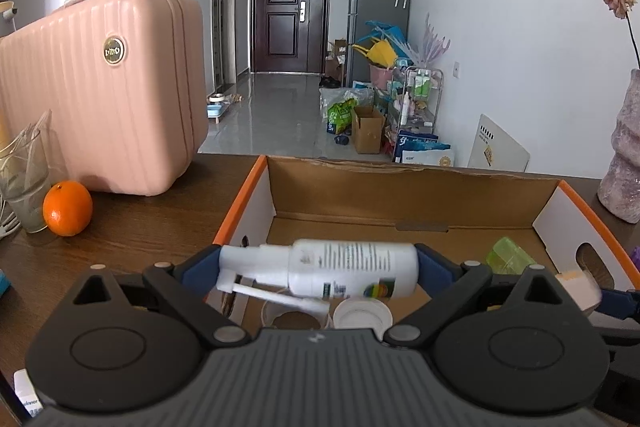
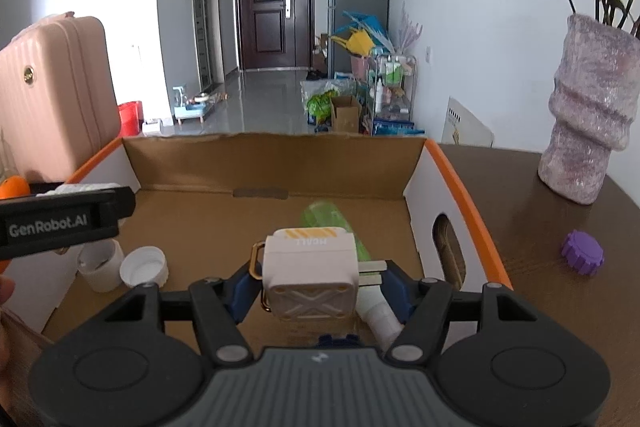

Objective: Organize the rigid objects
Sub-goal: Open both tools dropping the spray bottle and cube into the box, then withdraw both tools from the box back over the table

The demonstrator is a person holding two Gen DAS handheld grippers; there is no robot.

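An open cardboard box (image 1: 416,195) with orange-edged white sides stands on the dark wooden table; it also shows in the right wrist view (image 2: 272,163). My left gripper (image 1: 318,267) is shut on a white spray bottle (image 1: 344,269), held sideways above the box's left part. My right gripper (image 2: 316,285) is shut on a white plug charger (image 2: 310,275) above the box's right part. A green bottle (image 2: 326,217) with a white cap, a white lid (image 2: 144,267) and a white cup (image 2: 100,267) lie inside the box. The left gripper's body (image 2: 60,223) shows at left.
A pink hard case (image 1: 104,87), an orange (image 1: 67,202) and a glass (image 1: 24,183) stand left of the box. A mottled purple vase (image 2: 588,107) with dried flowers and a purple gear-shaped cap (image 2: 582,251) sit right of the box. The table's far edge lies behind the box.
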